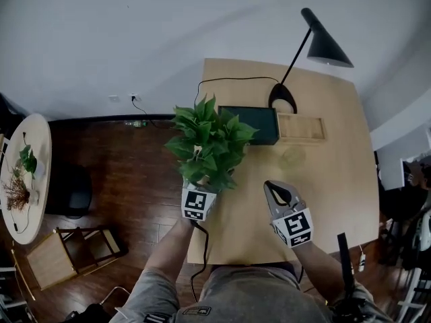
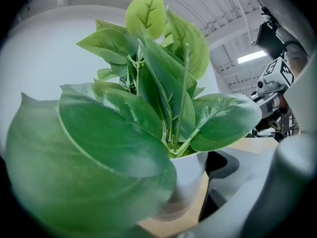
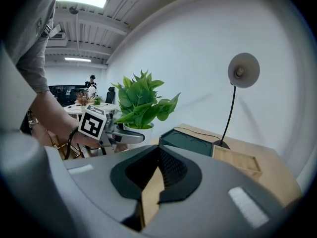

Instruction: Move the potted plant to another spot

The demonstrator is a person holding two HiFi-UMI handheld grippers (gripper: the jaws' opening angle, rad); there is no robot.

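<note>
Gripping the white pot (image 2: 190, 172) by its wall, the left gripper (image 1: 203, 192) has its jaws closed on the potted plant (image 1: 209, 140). One jaw presses the pot's side in the left gripper view, while the other is hidden behind a big leaf. The right gripper (image 3: 157, 167) has its jaws pressed together with nothing between them, and only a sliver of the desk (image 1: 323, 180) shows through the slit.

The plant stands upright at the desk's left edge, toward the near left corner, with its foliage leaning over the edge. Whether the pot's base rests on the wood or hangs just above it cannot be told from these views.

The step in hand looks like setting the plant down at its new spot. To do that well:

- Hold the pot level so the tall, top-heavy leaves do not tip it.
- Bring the whole base inside the left edge before letting go, because a base that overhangs would likely topple to the floor.
- Open the jaws only once the pot bears its own weight, then draw the gripper straight back toward the near edge so the jaws do not drag the wall or catch a leaf.

The dark green box (image 1: 252, 123), the wooden tray (image 1: 301, 128) and the lamp (image 1: 323, 46) sit toward the far edge, well apart from the pot. The right gripper hovers over the near edge and is best left out of the way.
</note>
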